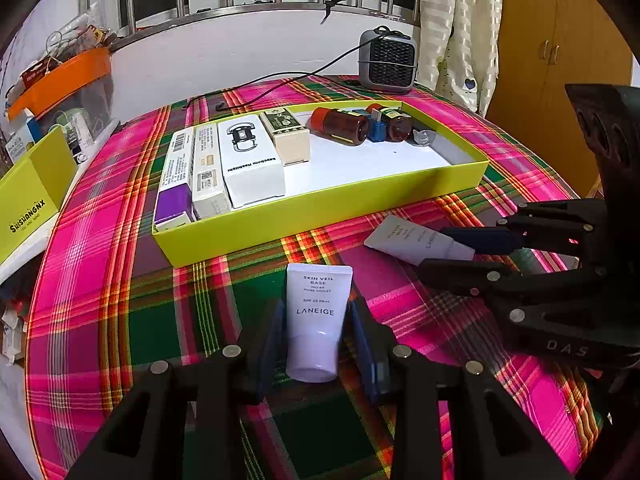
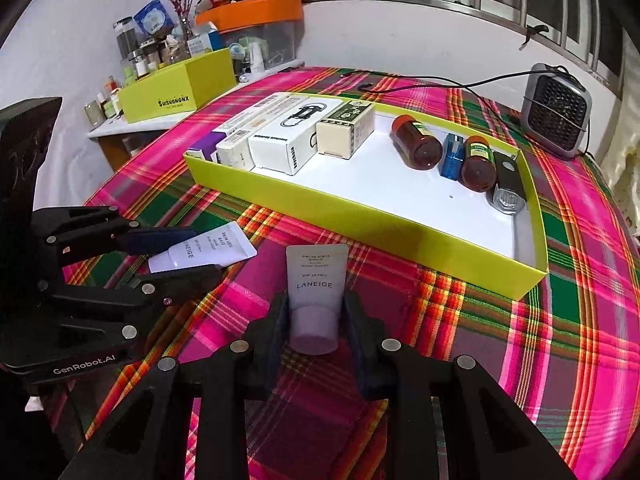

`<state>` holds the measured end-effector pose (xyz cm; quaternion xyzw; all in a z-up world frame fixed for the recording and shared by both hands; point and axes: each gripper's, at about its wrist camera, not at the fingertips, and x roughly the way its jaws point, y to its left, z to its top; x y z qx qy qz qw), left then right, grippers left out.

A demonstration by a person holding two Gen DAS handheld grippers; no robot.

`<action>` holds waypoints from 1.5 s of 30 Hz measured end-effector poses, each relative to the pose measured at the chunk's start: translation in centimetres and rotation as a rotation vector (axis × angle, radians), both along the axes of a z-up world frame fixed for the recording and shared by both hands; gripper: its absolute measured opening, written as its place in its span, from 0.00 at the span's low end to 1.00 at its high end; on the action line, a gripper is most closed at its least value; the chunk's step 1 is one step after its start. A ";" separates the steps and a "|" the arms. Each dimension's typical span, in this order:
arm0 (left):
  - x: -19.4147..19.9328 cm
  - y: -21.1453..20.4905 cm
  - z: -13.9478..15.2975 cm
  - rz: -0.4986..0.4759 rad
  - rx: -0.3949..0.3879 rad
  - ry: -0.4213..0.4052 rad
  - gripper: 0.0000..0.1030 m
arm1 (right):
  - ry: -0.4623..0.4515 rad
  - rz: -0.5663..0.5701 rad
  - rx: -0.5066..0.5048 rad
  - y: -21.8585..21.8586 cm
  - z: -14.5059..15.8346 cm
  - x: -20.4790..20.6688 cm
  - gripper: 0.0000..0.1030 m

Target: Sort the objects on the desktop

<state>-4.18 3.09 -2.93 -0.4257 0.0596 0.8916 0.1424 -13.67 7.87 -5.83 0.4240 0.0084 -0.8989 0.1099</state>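
Laneige tubes (image 1: 316,316) (image 2: 316,292), one between each gripper's jaws: left gripper (image 1: 318,344) spread around its tube, right gripper (image 2: 316,320) pinching its tube, yellow tray (image 1: 320,208) at 12 o'clock.

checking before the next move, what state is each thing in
left hand-held gripper: open around left Laneige tube
right hand-held gripper: shut on right Laneige tube
lime tray: lidless, partly filled
brown bottles: capped, lying down
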 end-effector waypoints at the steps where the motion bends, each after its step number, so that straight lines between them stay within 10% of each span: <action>1: 0.0 0.0 0.0 0.001 -0.001 0.001 0.33 | 0.001 -0.003 -0.005 0.1 0.0 0.0 0.28; 26: 0.1 -0.9 0.6 0.029 0.065 0.004 0.31 | 0.009 -0.050 -0.073 1.9 0.3 1.4 0.27; 45: 0.1 -0.8 0.1 0.014 0.047 -0.010 0.32 | 0.003 0.016 0.068 0.6 0.1 0.9 0.31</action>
